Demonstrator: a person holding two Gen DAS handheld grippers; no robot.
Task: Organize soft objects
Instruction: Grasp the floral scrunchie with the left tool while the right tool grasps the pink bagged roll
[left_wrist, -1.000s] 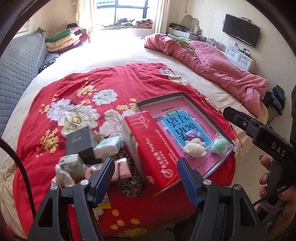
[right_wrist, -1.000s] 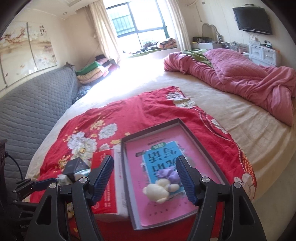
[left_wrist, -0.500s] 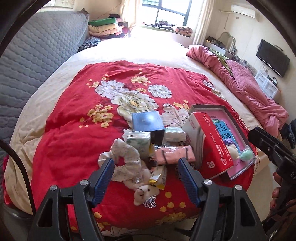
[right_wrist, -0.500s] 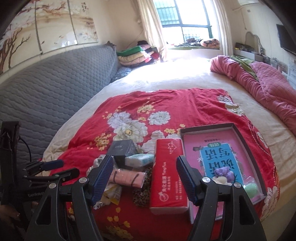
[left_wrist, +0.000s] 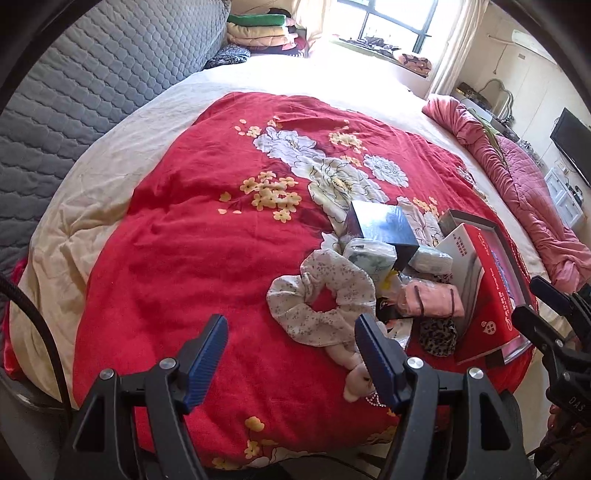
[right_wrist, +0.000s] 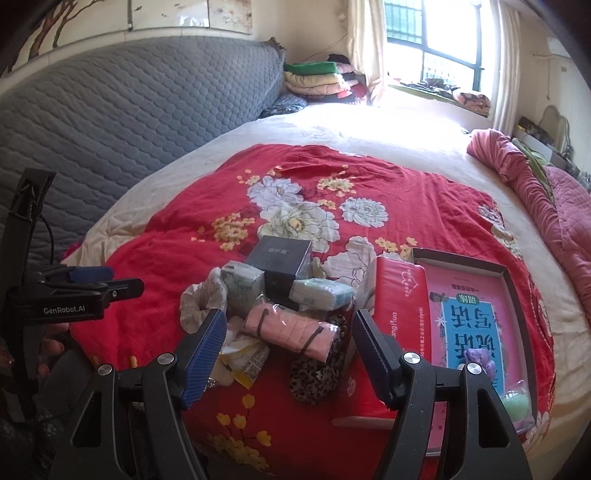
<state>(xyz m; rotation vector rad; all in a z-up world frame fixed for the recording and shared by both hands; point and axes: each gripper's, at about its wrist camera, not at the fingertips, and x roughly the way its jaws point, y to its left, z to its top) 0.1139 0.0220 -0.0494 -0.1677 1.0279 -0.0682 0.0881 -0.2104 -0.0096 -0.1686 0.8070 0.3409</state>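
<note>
A shallow dark-rimmed tray (right_wrist: 511, 284) lies on the red floral quilt (left_wrist: 177, 236) at the right of the clutter, lined with a pink sheet printed with a blue panel; in its near end sit a small purple soft piece (right_wrist: 480, 360) and a pale green one (right_wrist: 519, 402) (partly hidden behind the right gripper's frame). Just left of the tray stands a red tissue pack (right_wrist: 397, 295), touching its side. The rest of the soft things are heaped beside that pack: a floral scrunchie (left_wrist: 319, 299), a pink wrapped bundle (right_wrist: 290, 330), a leopard-print scrunchie (right_wrist: 317, 376), two pale wrapped packets (right_wrist: 321, 293) and a small pink plush (left_wrist: 356, 373), crowded round a dark box (right_wrist: 280, 258). The left gripper (left_wrist: 291, 354) hangs above the quilt with its blue pads wide apart and nothing between them; the right gripper (right_wrist: 288, 350) is likewise spread wide and empty, over the heap. The quilt covers a cream bed with a grey quilted headboard (right_wrist: 129, 107); folded blankets (right_wrist: 317, 77) are stacked by the bright window (right_wrist: 432, 40), and a pink duvet (left_wrist: 517, 184) is bunched at the right.
</note>
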